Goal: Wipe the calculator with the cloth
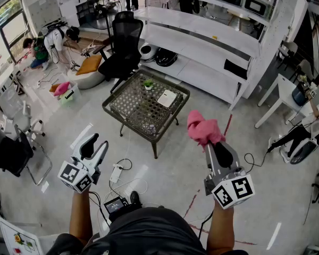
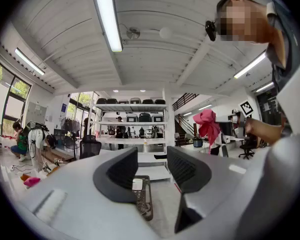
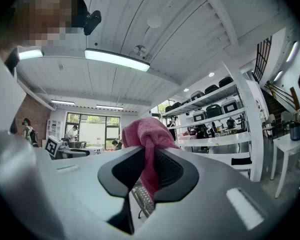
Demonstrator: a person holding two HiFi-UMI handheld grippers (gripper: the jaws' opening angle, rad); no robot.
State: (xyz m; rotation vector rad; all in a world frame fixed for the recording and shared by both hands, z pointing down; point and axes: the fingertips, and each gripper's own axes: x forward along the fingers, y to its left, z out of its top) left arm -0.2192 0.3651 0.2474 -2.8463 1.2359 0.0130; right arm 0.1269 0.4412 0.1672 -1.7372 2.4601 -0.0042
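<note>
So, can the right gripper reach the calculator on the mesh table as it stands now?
Probably not yet: the right gripper, shut on the cloth, hangs apart from the calculator; bare floor between, nothing blocking.

Cloth (image 1: 203,129) is soft, fuzzy pink terry fabric. Desk (image 1: 128,103) top is dark open woven mesh, calculator (image 1: 167,98) smooth pale plastic. Right tool (image 3: 150,166) matt grey plastic with black ribbed pads (image 3: 171,169).
</note>
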